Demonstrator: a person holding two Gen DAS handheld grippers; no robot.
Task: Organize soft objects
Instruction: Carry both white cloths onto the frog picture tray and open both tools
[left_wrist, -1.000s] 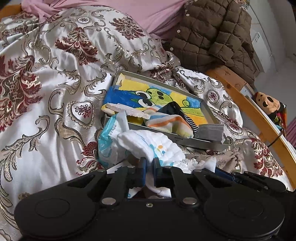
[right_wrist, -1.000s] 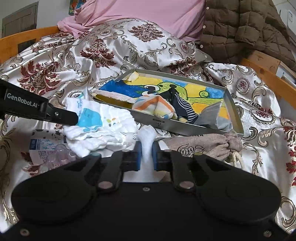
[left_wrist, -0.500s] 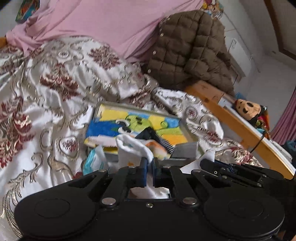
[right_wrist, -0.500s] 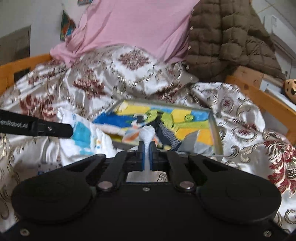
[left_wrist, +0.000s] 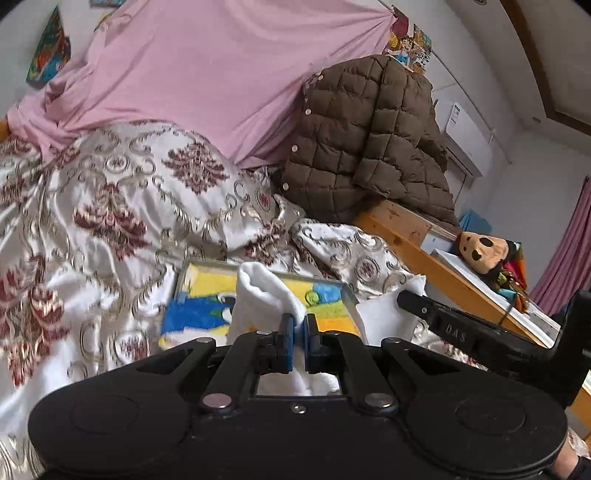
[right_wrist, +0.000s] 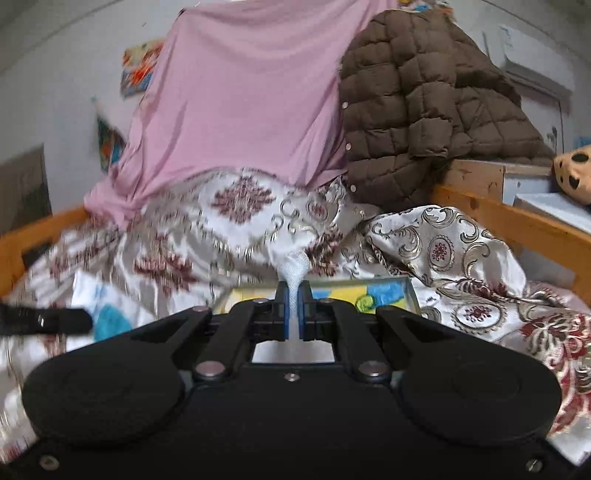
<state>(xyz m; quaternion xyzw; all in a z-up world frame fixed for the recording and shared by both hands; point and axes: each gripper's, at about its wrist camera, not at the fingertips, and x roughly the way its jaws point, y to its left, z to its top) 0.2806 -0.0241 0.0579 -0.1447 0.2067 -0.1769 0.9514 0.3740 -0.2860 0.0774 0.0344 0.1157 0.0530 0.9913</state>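
Observation:
A white gauze cloth with blue prints hangs lifted between both grippers above the bed. My left gripper is shut on one bunched edge of it. In the right wrist view my right gripper is shut on another pinched corner of the cloth. The grey metal tray with a colourful cartoon picture lies on the bedspread behind the cloth, also seen as the tray. Its contents are hidden. The right gripper's side shows at right; the left gripper's finger shows at left.
A patterned satin bedspread covers the bed. A pink sheet and a brown quilted jacket rise at the back. A wooden bed rail runs along the right, with a plush toy on a shelf beyond it.
Both grippers rose and tilted up, lifting the white cloth off the bed. The tray sank low in both views and the items in it dropped out of sight.

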